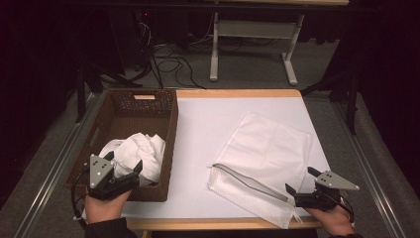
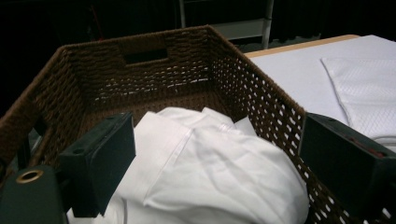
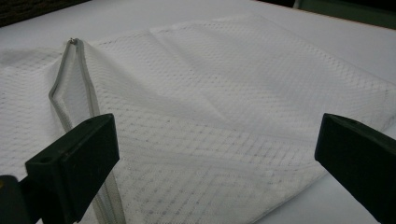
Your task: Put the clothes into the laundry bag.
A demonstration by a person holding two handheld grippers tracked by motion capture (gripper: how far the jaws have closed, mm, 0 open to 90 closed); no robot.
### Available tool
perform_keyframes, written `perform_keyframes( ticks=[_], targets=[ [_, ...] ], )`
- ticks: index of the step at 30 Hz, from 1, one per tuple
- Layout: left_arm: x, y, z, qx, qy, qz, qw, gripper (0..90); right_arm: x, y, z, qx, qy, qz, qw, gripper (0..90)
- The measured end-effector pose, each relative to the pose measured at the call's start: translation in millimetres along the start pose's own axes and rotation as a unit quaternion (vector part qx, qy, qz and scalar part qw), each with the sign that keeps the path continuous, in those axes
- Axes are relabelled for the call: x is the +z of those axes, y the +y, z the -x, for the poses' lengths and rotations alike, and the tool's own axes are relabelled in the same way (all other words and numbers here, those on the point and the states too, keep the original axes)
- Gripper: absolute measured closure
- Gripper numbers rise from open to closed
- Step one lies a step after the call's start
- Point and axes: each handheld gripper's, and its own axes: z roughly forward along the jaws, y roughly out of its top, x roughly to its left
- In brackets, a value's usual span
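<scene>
Hovering over the near end of the brown wicker basket (image 1: 143, 106), the left gripper (image 1: 124, 166) has its jaws spread wide above the crumpled white shirt (image 1: 136, 153) inside it, gripping nothing. The right gripper (image 1: 299, 181), equally wide and empty, sits at the near corner of the white mesh bag (image 1: 267, 148), which lies flat on the table (image 1: 203, 129) with its zipper (image 1: 247, 181) partly open.

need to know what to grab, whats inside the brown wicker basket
A crumpled white garment is piled at the near end of the wicker basket; the far end shows bare woven floor. Anything beneath the garment is covered.
</scene>
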Motion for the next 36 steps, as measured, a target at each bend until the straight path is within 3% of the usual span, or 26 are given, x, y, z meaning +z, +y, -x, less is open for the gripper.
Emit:
perform_keyframes(
  ticks=[4,5,6,8,11,15,16,18,19,21,22,23,24,25,26,27,31,32,33,34,35,36],
  targets=[
    [8.3,13.7,-5.7,0.000,-0.010,-0.014,0.9998,9.8,-1.0,0.5,0.5,-0.006,-0.001,0.002,1.0000,0.2],
    [13.3,19.0,-12.6,-0.021,-0.021,-0.025,0.9992,11.3,-3.0,0.2,1.1,-0.002,-0.003,0.004,1.0000,0.2],
    [13.3,19.0,-12.6,-0.021,-0.021,-0.025,0.9992,11.2,-3.2,-0.2,1.8,-0.001,-0.003,0.006,1.0000,0.2],
    [25.6,26.2,-19.6,-0.014,-0.018,-0.068,0.9974,10.7,-3.0,-0.5,3.0,0.000,-0.004,0.004,1.0000,0.2],
    [43.1,31.9,-26.1,-0.030,-0.032,-0.128,0.9908,1.3,-2.2,-0.3,3.8,-0.002,-0.003,0.003,1.0000,0.2],
    [56.9,39.5,-29.5,-0.033,-0.022,-0.162,0.9860,0.2,-2.3,-0.2,3.6,-0.002,-0.002,0.003,1.0000,0.2],
    [56.9,39.5,-29.5,-0.033,-0.022,-0.162,0.9860,0.2,-2.3,-0.2,3.6,-0.002,-0.002,0.003,1.0000,0.2],
    [63.6,43.7,-29.6,-0.031,-0.024,-0.188,0.9814,0.2,-2.2,-0.3,3.1,-0.001,-0.003,0.002,1.0000,0.2],
    [70.3,47.0,-30.5,-0.032,-0.025,-0.215,0.9759,0.2,-1.9,-0.2,3.0,-0.002,-0.002,0.002,1.0000,0.2],
    [77.4,48.8,-29.6,-0.020,-0.022,-0.240,0.9702,0.2,-1.9,-0.1,3.1,-0.001,-0.002,0.002,1.0000,0.2],
    [77.4,48.8,-29.6,-0.020,-0.022,-0.240,0.9702,0.1,-1.9,-0.1,3.1,-0.001,-0.002,0.002,1.0000,0.2],
    [81.5,48.2,-28.2,-0.013,-0.025,-0.254,0.9669,0.1,-1.7,-0.1,3.3,-0.003,-0.002,0.001,1.0000,0.3],
    [86.6,46.2,-26.8,-0.007,-0.028,-0.272,0.9620,0.1,-1.5,-0.1,3.2,-0.001,-0.003,-0.001,1.0000,0.3],
    [97.9,40.0,-25.5,-0.008,-0.037,-0.315,0.9484,0.1,-1.3,-0.1,3.3,-0.002,-0.002,-0.001,1.0000,0.4],
    [97.9,40.0,-25.5,-0.008,-0.037,-0.315,0.9484,0.1,-1.3,-0.1,3.3,-0.002,-0.002,-0.001,1.0000,0.4],
    [107.8,33.4,-26.1,-0.008,-0.037,-0.347,0.9372,0.1,-1.3,0.1,3.6,-0.004,-0.002,0.000,1.0000,0.4],
    [121.5,25.9,-33.4,-0.041,-0.043,-0.407,0.9114,0.1,-2.1,-0.1,3.9,-0.002,-0.002,0.001,1.0000,0.4],
    [124.6,24.0,-34.9,-0.045,-0.041,-0.423,0.9039,0.0,-2.2,-0.2,4.2,-0.001,-0.002,0.001,1.0000,0.5],
    [127.5,21.9,-35.9,-0.052,-0.039,-0.435,0.8980,0.0,-2.3,-0.2,4.7,-0.002,-0.002,0.001,1.0000,0.5],
    [127.5,21.9,-35.9,-0.052,-0.039,-0.435,0.8980,0.0,-2.3,-0.3,5.4,-0.003,-0.002,0.002,1.0000,0.5],
    [132.4,17.7,-38.5,-0.061,-0.034,-0.457,0.8868,0.0,-2.6,-0.4,6.0,-0.002,-0.003,0.002,1.0000,0.6],
    [132.4,17.7,-38.5,-0.061,-0.034,-0.457,0.8868,0.0,-2.6,-0.6,6.9,-0.004,-0.004,0.004,1.0000,0.6]
  ],
)
